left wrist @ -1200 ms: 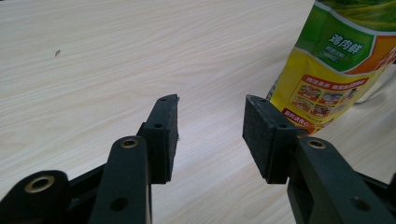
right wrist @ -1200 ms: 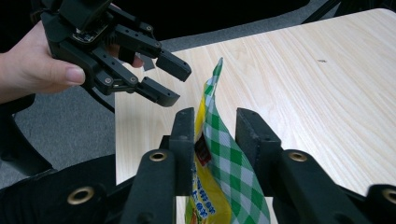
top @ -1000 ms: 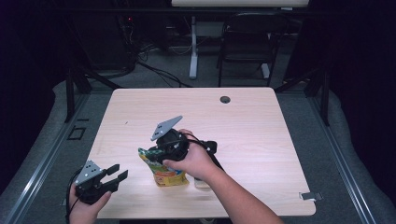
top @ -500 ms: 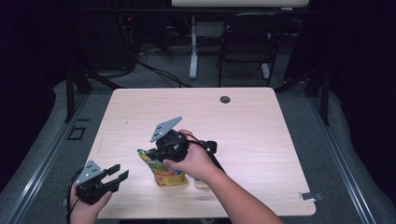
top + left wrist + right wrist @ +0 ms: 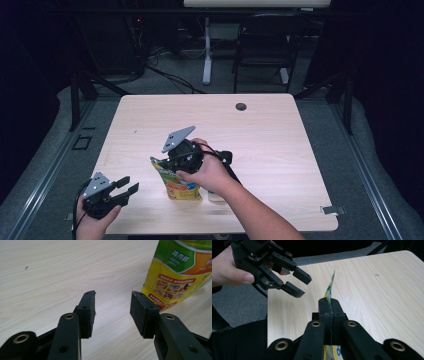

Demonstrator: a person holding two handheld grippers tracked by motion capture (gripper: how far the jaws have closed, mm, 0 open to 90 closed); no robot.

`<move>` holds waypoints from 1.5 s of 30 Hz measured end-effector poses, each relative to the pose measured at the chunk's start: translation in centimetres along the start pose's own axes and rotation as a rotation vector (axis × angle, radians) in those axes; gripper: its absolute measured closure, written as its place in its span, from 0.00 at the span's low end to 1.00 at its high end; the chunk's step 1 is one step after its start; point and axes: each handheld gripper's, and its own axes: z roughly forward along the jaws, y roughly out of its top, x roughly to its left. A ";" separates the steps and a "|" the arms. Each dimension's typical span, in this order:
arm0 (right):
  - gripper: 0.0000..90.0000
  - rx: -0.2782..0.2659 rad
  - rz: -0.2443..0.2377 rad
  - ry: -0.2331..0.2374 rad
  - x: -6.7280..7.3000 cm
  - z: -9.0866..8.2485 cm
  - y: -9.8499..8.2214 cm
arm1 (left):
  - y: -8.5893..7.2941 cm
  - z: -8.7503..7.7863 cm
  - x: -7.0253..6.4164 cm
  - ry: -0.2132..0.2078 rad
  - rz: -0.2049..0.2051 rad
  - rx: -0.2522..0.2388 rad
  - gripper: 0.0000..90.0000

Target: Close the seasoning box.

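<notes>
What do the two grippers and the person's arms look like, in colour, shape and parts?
Both the left gripper and the right gripper are black, with jointed arms showing brass-ringed holes. The left one ends in flat rectangular pads. Each carries a grey three-cornered plate on top, and a black cable trails from each. No sleeve shows on the forearms.

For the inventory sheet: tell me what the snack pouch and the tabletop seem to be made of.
Pouch: likely thin plastic film, glossy, with bright print and a flat sealed top edge pinched in the right gripper. Tabletop: pale wood-grain, matte, probably laminate rather than solid wood.
</notes>
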 end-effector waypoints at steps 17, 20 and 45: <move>1.00 -0.070 -0.007 0.002 -0.4 -3.3 -0.4 | 0.2 1.2 -1.5 -0.047 0.052 0.011 0.57; 1.00 -0.073 -0.008 -0.001 -0.4 -3.4 -0.4 | 0.2 1.5 -1.8 -0.058 0.056 0.020 0.56; 1.00 -0.154 -0.024 -0.017 -0.5 -5.2 0.8 | -0.2 4.9 -4.2 -0.226 0.053 0.032 0.50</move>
